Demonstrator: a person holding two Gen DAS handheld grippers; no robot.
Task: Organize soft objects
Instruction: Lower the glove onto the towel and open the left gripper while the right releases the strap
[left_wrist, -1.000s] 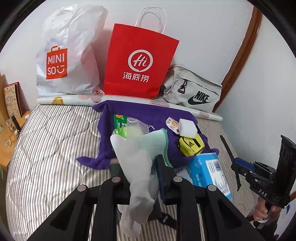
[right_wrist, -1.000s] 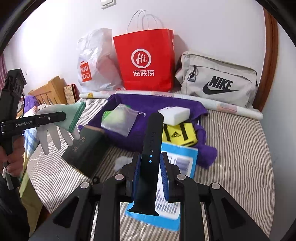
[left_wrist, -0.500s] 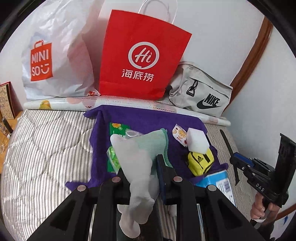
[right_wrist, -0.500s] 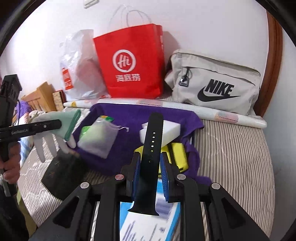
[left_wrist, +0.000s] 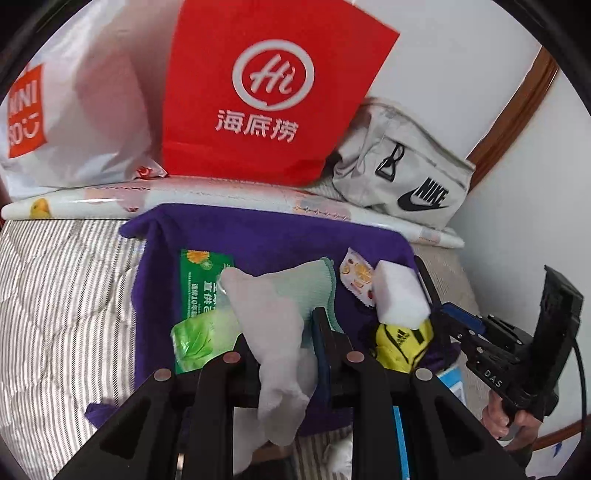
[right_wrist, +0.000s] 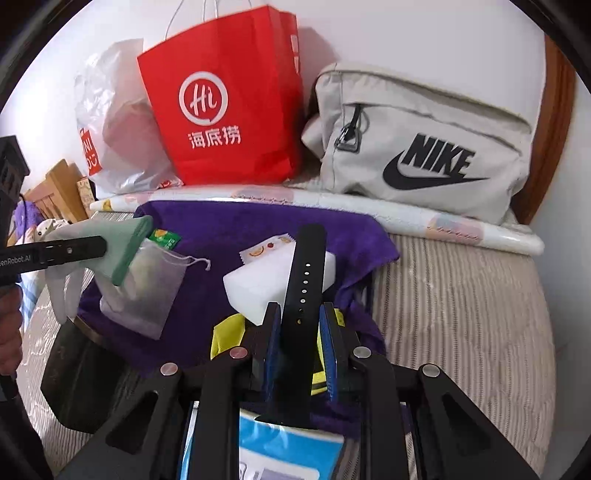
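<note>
Left gripper (left_wrist: 284, 332) clamps the glove (left_wrist: 273, 325), right gripper (right_wrist: 301, 332) clamps the strap (right_wrist: 303, 291); advise lowering both onto the towel (right_wrist: 258, 229) before any release.

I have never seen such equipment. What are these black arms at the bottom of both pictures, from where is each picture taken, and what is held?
No robot is here: a person holds one two-finger gripper in each hand, each with a camera looking along its fingers. The left gripper is shut on a white-and-green glove. The right gripper is shut on a black watch strap. Each gripper also shows at the edge of the other view. Below them a purple towel lies on a striped mattress, carrying a white sponge and a yellow pouch.
</note>
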